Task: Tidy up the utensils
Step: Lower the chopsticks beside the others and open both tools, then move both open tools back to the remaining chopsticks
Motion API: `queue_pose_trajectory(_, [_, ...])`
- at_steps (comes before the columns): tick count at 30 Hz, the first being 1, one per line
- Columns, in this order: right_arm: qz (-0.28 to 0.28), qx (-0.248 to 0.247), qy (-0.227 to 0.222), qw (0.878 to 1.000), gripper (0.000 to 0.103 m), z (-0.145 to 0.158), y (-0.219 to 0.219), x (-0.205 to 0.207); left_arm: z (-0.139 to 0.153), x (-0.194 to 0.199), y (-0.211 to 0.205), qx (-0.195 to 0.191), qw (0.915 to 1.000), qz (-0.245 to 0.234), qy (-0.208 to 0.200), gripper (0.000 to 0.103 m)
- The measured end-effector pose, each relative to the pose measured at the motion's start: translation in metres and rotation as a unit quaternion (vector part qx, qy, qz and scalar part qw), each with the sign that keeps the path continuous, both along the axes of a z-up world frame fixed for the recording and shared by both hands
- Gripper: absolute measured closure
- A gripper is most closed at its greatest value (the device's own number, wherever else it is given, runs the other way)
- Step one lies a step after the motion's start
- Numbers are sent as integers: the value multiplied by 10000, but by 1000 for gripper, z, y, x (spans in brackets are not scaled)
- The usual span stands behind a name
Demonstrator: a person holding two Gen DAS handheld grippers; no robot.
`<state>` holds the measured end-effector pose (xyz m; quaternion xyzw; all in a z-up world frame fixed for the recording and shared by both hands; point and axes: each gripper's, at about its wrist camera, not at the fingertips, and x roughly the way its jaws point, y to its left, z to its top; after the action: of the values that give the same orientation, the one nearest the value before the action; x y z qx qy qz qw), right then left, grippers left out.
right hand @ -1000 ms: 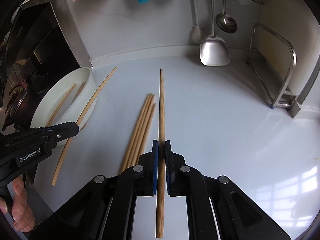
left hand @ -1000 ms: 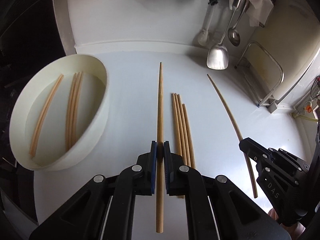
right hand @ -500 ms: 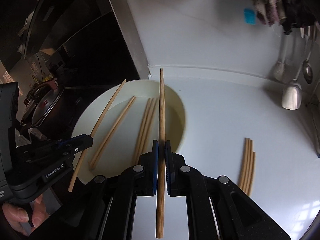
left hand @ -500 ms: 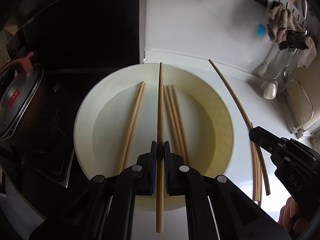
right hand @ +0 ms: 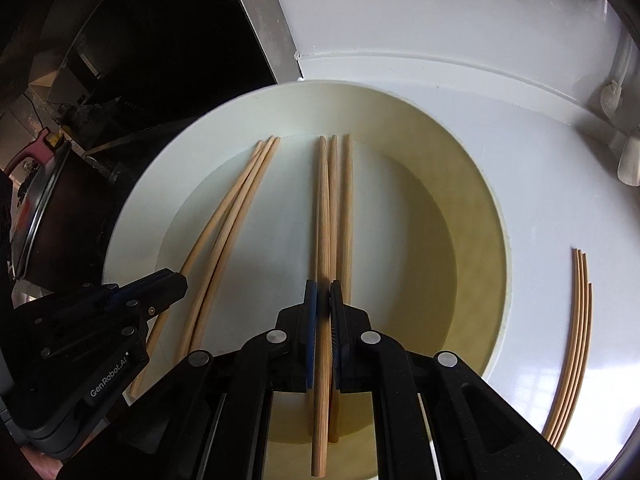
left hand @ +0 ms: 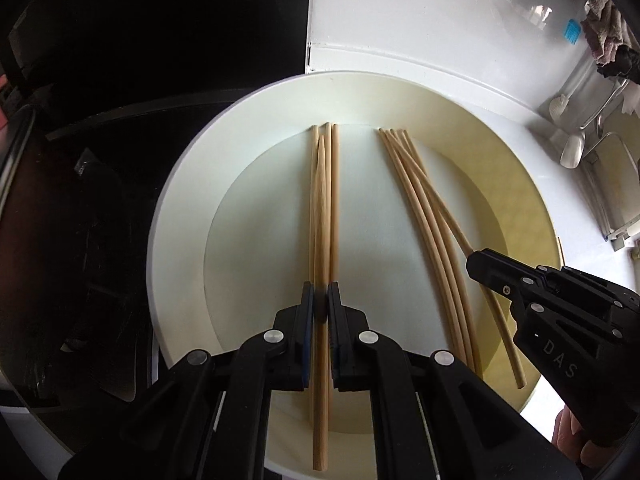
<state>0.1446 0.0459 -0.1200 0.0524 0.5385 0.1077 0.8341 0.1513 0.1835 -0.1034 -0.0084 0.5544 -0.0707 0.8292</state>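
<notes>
1. Now we hold one chopstick in each claw over the white bowl (left hand: 176, 216), so we judge that the task is about in its middle, just before a release.
2. The left gripper (left hand: 320, 308) is pressed together on the left chopstick (left hand: 321, 220). The shaft points to 12 o'clock and runs above a first group (left hand: 335, 200) that lies on the bowl floor.
3. The right gripper (right hand: 323, 304) pinches the right chopstick (right hand: 322, 220) in the same manner, also pointing to 12 o'clock, over the second group (left hand: 416, 216).
4. Done, as far as we see: several chopsticks lie inside the bowl, sorted in two groups.
5. Left to do: both held chopsticks must be let go into the bowl, and a loose bundle (right hand: 576, 340) of four waits on the white counter (right hand: 540, 208), at 3 o'clock from the bowl and well apart from it.
6. Only the right view shows this bundle plainly. It also shows a dark pot (right hand: 36, 208) at 9 o'clock and the left gripper from the side at 8 o'clock.
7. Only the left view shows a white hanging utensil (left hand: 572, 152) at 2 o'clock, the right gripper from the side at 4 o'clock, and a part of the person's hand (left hand: 568, 436) behind it.
8. We cannot tell from either view whether the held chopsticks touch the bowl floor or hang just above it.
</notes>
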Motion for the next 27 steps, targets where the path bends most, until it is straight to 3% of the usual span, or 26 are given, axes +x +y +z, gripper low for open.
queue_pose_trajectory(8, [-103,-71,168,9998,96,-8,8,14,-9,10,3,-32,9999,-100,132,94])
queue_pose_trajectory(10, [-119,-65,136,9998,93,-6,8,14,-8,11,6,-23,9999,-93,93,85])
queue_pose_trajectory(12, [-136,-93,40,9999,81,2,4,10,-2,10,10,-7,10000,-49,-6,58])
queue_pose_trajectory(14, [-174,-179,-97,9996,80,9,1,7,7,7,14,-37,9999,12,-161,43])
queue_pose_trajectory(17, [-252,-189,-211,9993,79,18,-6,1,18,4,19,-2,9995,65,-320,37])
queue_pose_trajectory(27, [-399,-67,-490,9980,63,43,-22,-36,45,-16,14,-93,9976,131,-676,15])
